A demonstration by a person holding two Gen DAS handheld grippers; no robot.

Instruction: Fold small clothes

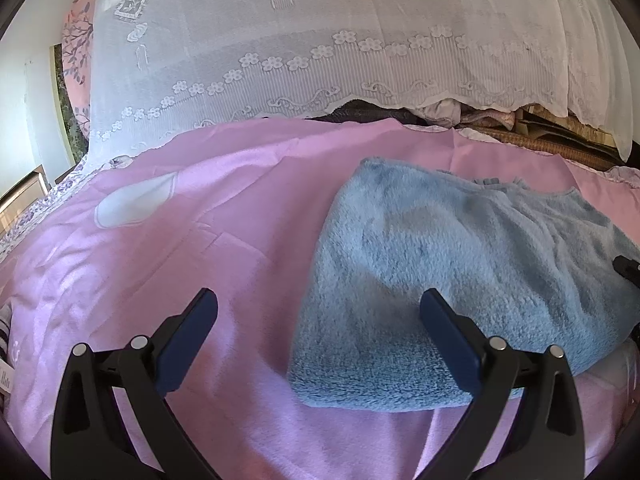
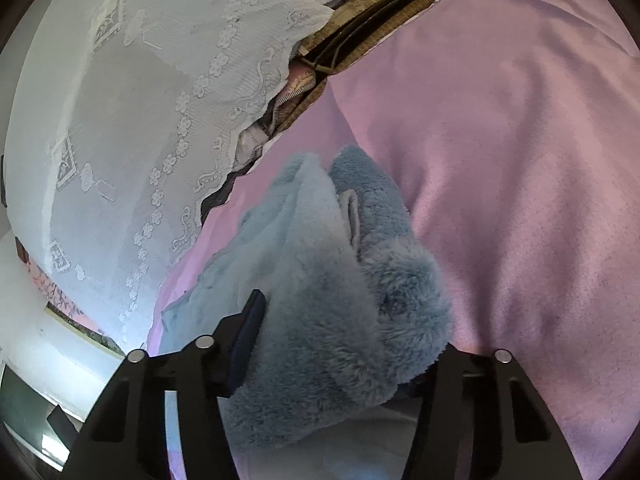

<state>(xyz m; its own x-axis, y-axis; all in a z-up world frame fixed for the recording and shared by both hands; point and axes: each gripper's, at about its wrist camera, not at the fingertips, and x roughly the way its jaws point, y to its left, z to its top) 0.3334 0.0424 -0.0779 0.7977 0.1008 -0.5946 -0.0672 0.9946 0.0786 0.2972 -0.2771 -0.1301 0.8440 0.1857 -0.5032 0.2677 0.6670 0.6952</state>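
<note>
A fluffy light-blue fleece garment [image 1: 440, 240] lies folded on the pink bedsheet [image 1: 180, 240], right of centre in the left wrist view. My left gripper [image 1: 318, 308] is open just above the sheet; its right finger [image 1: 448, 336] hangs over the garment's near left corner and its left finger is over bare sheet. In the right wrist view a thick bunched fold of the fleece garment [image 2: 332, 312] fills my right gripper [image 2: 344, 340]. The left pad [image 2: 250, 328] presses into the pile, while the right pad is hidden under the fleece. The right gripper's dark tip [image 1: 628, 270] shows at the garment's right edge.
A white lace curtain [image 1: 320, 32] hangs along the far side of the bed, with bundled cloth and a woven mat [image 1: 540, 140] under its hem. A striped cloth [image 1: 4, 332] peeks in at the left edge. Pink sheet [image 2: 520, 160] spreads to the right.
</note>
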